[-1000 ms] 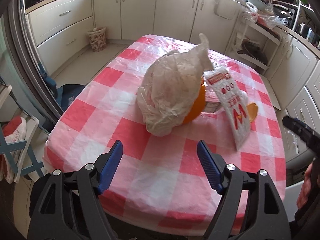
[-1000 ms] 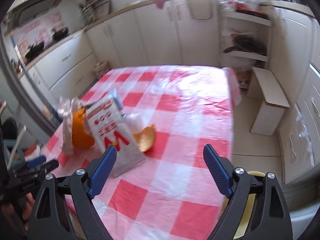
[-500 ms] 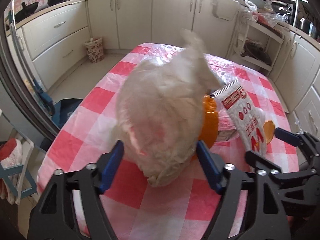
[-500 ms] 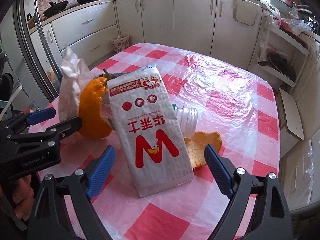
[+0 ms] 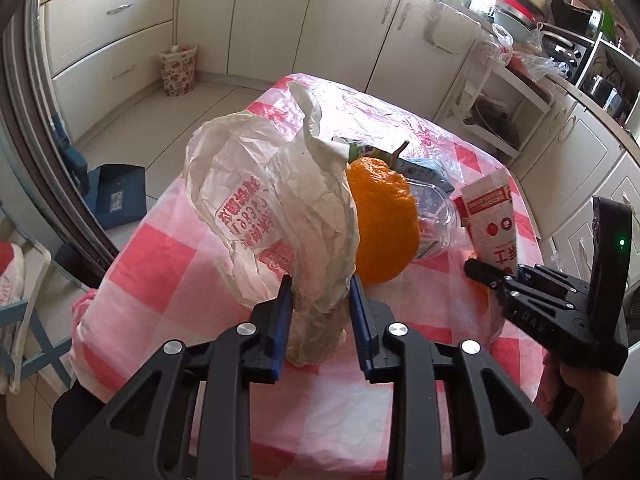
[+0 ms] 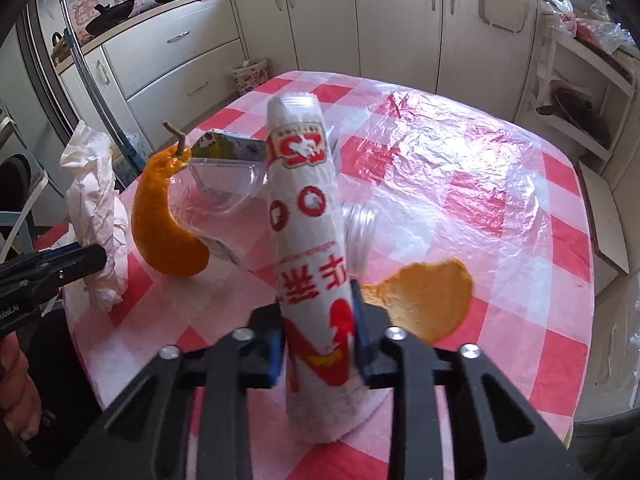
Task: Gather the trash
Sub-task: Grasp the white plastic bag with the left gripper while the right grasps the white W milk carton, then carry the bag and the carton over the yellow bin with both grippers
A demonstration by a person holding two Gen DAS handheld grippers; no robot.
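My left gripper (image 5: 322, 304) is closing on a crumpled white plastic bag (image 5: 272, 200), and its blue pads squeeze the bag's lower end. Behind the bag lie a large orange peel (image 5: 384, 224) with a stem and a clear plastic bottle (image 5: 436, 220). My right gripper (image 6: 318, 320) is closing on a white packet with red print (image 6: 308, 220), which curls between the pads and stands up from the table. A smaller piece of orange peel (image 6: 424, 296) lies just right of it. The left gripper (image 6: 80, 260) shows at the left edge of the right wrist view.
The table has a red and white checked cloth (image 5: 168, 264) under clear plastic film. A small carton (image 6: 232, 146) lies behind the bottle. On the floor stand a patterned waste basket (image 5: 178, 70) and a blue dustpan (image 5: 120, 196). Cream cabinets ring the room.
Both grippers moved in and their jaws narrowed. The left now pinches the white bag; the right now pinches the packet, which has curled and tipped upright.
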